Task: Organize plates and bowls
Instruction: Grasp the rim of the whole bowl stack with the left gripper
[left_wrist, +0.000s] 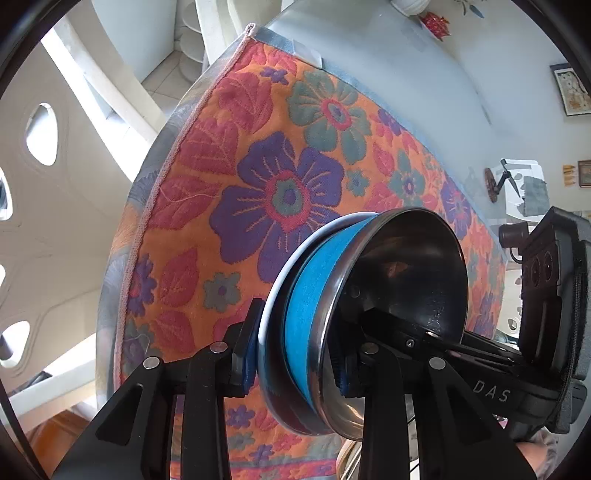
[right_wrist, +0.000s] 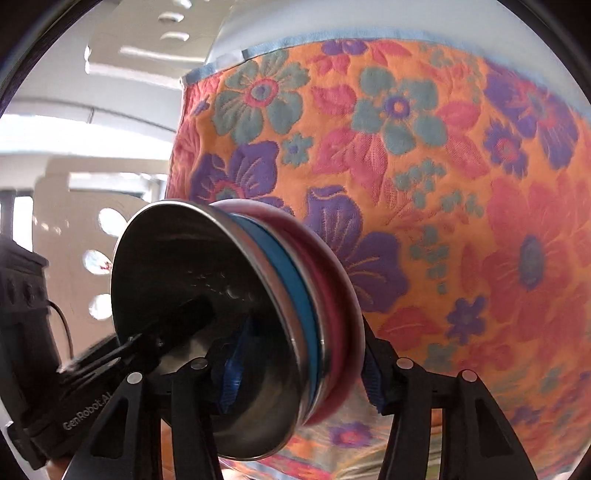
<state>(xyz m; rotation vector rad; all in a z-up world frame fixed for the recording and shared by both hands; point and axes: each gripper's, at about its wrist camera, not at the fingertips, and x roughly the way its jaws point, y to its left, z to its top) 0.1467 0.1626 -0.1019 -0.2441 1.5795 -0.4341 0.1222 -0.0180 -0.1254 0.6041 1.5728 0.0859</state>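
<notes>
A: Between your left gripper's (left_wrist: 295, 354) pads sits the rim of the stack: a steel bowl (left_wrist: 402, 280) on the inside, a blue one (left_wrist: 317, 295) under it, a white-rimmed plate (left_wrist: 273, 295) outermost. The jaws are clamped across all of it.

B: And my right?

A: Same on the opposite rim. Your right gripper (right_wrist: 299, 373) is clamped there, one finger inside the steel bowl, the other behind the pink dish (right_wrist: 340, 295). So the stack is held from both sides, off the cloth (left_wrist: 258, 147).

B: How do I carry it well?

A: I judge the risk is shear. The pieces are nested, not bonded, and you hold only thin edges. Keep both wrists moving together, at one pace and one height. If one hand leads, the plate may slide out from under the bowls.

B: Tilt?

A: Both cameras show the stack edge-on, so I cannot tell how level it truly is. Keep the steel bowl's mouth facing up as best you can.

B: Where to set it?

A: Farther out the floral cloth looks bare and flat. Past its blue border lies the table (left_wrist: 406, 74) with small items at its far edge. Lower onto the cloth, let the base touch, then ease both grips off together.
</notes>
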